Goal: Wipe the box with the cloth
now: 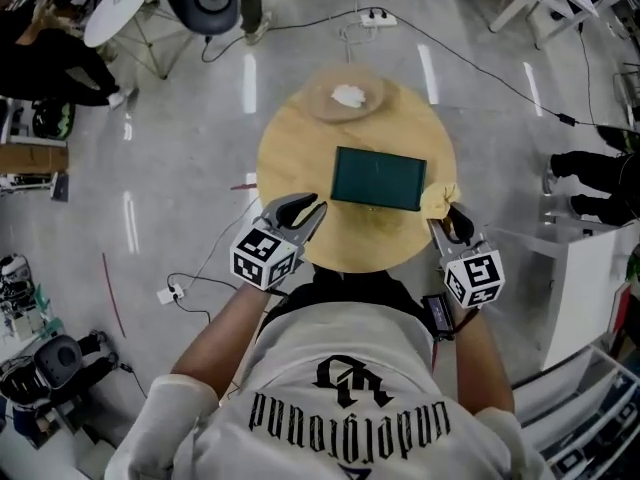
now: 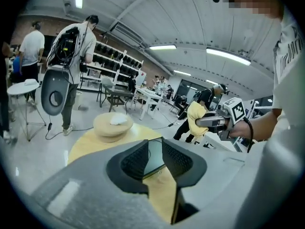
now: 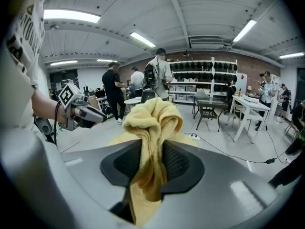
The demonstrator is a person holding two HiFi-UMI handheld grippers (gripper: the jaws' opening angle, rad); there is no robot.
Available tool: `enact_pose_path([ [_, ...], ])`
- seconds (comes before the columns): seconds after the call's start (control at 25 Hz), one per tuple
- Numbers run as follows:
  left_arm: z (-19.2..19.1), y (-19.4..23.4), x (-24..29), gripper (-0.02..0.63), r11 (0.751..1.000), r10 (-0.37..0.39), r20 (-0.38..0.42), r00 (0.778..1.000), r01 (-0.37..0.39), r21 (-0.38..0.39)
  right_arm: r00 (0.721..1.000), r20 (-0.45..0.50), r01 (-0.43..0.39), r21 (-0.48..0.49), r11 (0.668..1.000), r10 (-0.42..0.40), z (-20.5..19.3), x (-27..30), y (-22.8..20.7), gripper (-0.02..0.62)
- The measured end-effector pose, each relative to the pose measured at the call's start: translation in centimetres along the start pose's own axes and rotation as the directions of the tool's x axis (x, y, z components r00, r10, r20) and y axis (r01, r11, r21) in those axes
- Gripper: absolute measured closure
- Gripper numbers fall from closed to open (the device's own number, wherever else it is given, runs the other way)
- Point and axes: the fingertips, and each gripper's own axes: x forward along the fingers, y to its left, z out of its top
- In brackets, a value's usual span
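Clamping the bunched yellow terry cloth [image 3: 153, 120], right gripper [image 1: 447, 220] sits at the near-right rim of the round wooden table [image 1: 285, 163]. At the near-left rim, left gripper [image 1: 306, 210] has jaws a narrow gap apart, nothing between them. Flat dark-green rectangular box [image 1: 378, 178] lies mid-table, just beyond both, cloth near its corner. Shallow dish [image 1: 345, 98] at far edge.

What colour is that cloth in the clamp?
Yellow; the cloth shows best in the right gripper view.
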Motion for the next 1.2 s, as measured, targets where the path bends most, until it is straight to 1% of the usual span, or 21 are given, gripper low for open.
enact_pose_path([
  [0.12, -2.0, 1.9, 2.7, 0.447, 0.997, -0.002, -0.072, 0.997, -0.004, -0.075, 0.998, -0.055, -0.015, 0.002, 1.000, 0.015, -1.4, 2.1, -1.8, 0.476],
  [0.2, -3.2, 3.5, 4.5, 0.381, 0.995, 0.004, -0.121, 0.993, -0.016, -0.101, 0.994, -0.106, -0.024, -0.011, 1.000, 0.022, -2.3, 3.9, -3.0, 0.477],
  [0.24, -3.6, 4.3, 5.3, 0.365, 0.993, 0.006, -0.137, 0.991, -0.022, -0.117, 0.991, -0.132, -0.028, -0.019, 0.999, 0.025, -2.9, 4.8, -3.6, 0.479],
  [0.36, -5.4, 6.6, 7.8, 0.331, 0.984, 0.007, -0.177, 0.984, -0.039, -0.175, 0.979, -0.199, -0.047, -0.022, 0.999, 0.042, -4.7, 7.4, -5.3, 0.479],
  [0.48, -8.1, 8.4, 10.1, 0.318, 0.973, -0.005, -0.237, 0.971, -0.050, -0.226, 0.964, -0.256, -0.080, -0.018, 0.997, 0.073, -7.0, 9.6, -6.5, 0.479],
  [0.6, -10.3, 9.4, 11.9, 0.288, 0.951, -0.056, -0.272, 0.961, -0.031, -0.307, 0.951, -0.297, -0.101, -0.034, 0.994, 0.086, -8.9, 11.5, -7.6, 0.480],
  [0.72, -12.0, 9.3, 13.2, 0.268, 0.928, -0.124, -0.301, 0.945, 0.002, -0.374, 0.931, -0.350, -0.130, -0.051, 0.990, 0.105, -10.3, 13.2, -8.2, 0.479],
  [0.8, -12.8, 9.4, 14.0, 0.265, 0.912, -0.157, -0.313, 0.936, 0.016, -0.409, 0.913, -0.391, -0.153, -0.070, 0.986, 0.114, -11.2, 14.4, -8.5, 0.479],
  [0.88, -13.6, 9.6, 14.7, 0.270, 0.906, -0.173, -0.328, 0.929, 0.019, -0.424, 0.901, -0.419, -0.164, -0.086, 0.983, 0.113, -11.7, 15.4, -8.8, 0.479],
  [0.92, -14.0, 9.8, 15.0, 0.277, 0.903, -0.179, -0.333, 0.926, 0.021, -0.428, 0.897, -0.428, -0.168, -0.088, 0.982, 0.115, -11.8, 15.8, -8.9, 0.477],
  [0.96, -14.3, 9.9, 15.2, 0.299, 0.898, -0.189, -0.334, 0.923, 0.025, -0.439, 0.892, -0.436, -0.174, -0.087, 0.981, 0.119, -11.9, 16.2, -8.8, 0.477],
  [1.08, -14.6, 9.9, 15.4, 0.316, 0.868, -0.244, -0.310, 0.919, 0.064, -0.493, 0.875, -0.465, -0.199, -0.085, 0.976, 0.138, -11.8, 17.4, -8.4, 0.480],
  [1.12, -14.6, 9.8, 15.4, 0.333, 0.858, -0.265, -0.300, 0.916, 0.081, -0.508, 0.870, -0.473, -0.209, -0.093, 0.974, 0.141, -11.8, 17.8, -8.2, 0.482],
  [1.2, -14.5, 9.5, 15.5, 0.344, 0.841, -0.300, -0.282, 0.911, 0.113, -0.530, 0.863, -0.483, -0.229, -0.111, 0.967, 0.149, -11.6, 18.6, -7.9, 0.483],
])
